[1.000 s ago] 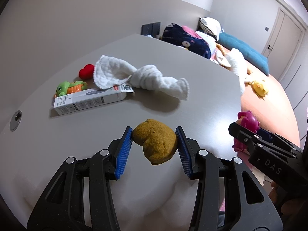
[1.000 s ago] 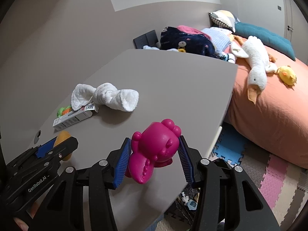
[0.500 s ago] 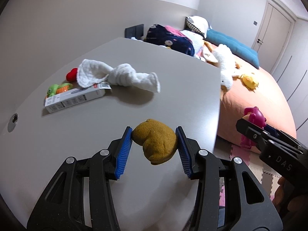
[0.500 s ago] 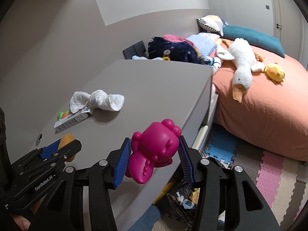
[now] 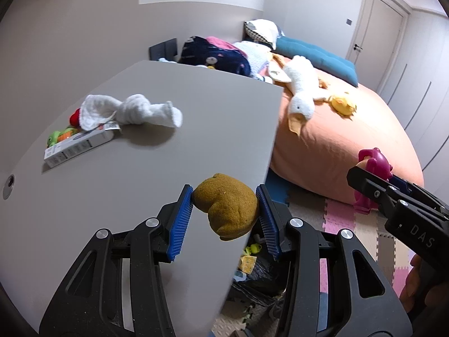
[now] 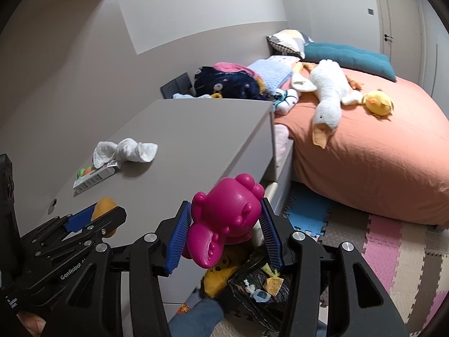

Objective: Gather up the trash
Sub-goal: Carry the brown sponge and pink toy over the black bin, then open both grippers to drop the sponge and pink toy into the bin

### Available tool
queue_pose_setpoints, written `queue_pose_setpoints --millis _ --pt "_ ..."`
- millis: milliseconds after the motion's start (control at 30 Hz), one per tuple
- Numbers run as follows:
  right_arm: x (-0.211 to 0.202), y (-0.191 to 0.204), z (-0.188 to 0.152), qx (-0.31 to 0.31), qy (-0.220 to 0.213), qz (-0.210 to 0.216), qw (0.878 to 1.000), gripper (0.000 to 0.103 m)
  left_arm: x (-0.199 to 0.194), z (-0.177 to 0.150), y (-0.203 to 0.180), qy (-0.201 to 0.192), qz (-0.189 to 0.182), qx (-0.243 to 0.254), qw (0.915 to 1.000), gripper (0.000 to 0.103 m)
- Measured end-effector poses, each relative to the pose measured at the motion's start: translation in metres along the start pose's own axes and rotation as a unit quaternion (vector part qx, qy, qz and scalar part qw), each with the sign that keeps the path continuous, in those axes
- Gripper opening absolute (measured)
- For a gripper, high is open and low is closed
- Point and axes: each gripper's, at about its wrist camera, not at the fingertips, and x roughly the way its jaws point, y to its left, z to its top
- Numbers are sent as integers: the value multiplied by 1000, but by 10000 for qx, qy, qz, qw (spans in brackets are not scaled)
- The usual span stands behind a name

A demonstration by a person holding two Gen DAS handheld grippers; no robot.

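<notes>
My left gripper (image 5: 226, 217) is shut on a brown sponge-like lump (image 5: 227, 207), held above the front right edge of the grey table (image 5: 168, 168). The right gripper (image 6: 226, 231) is shut on a magenta plastic toy figure (image 6: 224, 219) and hangs past the table edge. Below it on the floor sits a black trash bag (image 6: 261, 286) with small scraps inside. In the left wrist view the right gripper (image 5: 373, 185) shows at the right with the magenta toy (image 5: 373, 163). In the right wrist view the left gripper (image 6: 92, 219) appears at lower left.
On the table lie a twisted white cloth (image 5: 132, 111), a white carton (image 5: 78, 147), a green-orange toy (image 5: 60, 136) and a red thing (image 5: 74, 116). A bed with an orange cover (image 6: 378, 154) holds a plush goose (image 6: 327, 95). Foam floor mats (image 6: 393, 252) lie to the right.
Both grippers have travelled toward the table's right edge with their loads. The floor, the mats and the black bag have come into view below them.
</notes>
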Motion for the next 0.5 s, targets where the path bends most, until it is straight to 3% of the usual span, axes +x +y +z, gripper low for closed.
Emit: queue_pose_setpoints --millis 300,500 --pt "-20 -36 -8 269 -121 -227 9993 51 3 -6 -39 63 -191 347 9992 46" --pt "-28 -61 -12 459 -154 -409 9980 51 8 -10 -66 186 -505 594 9968 46"
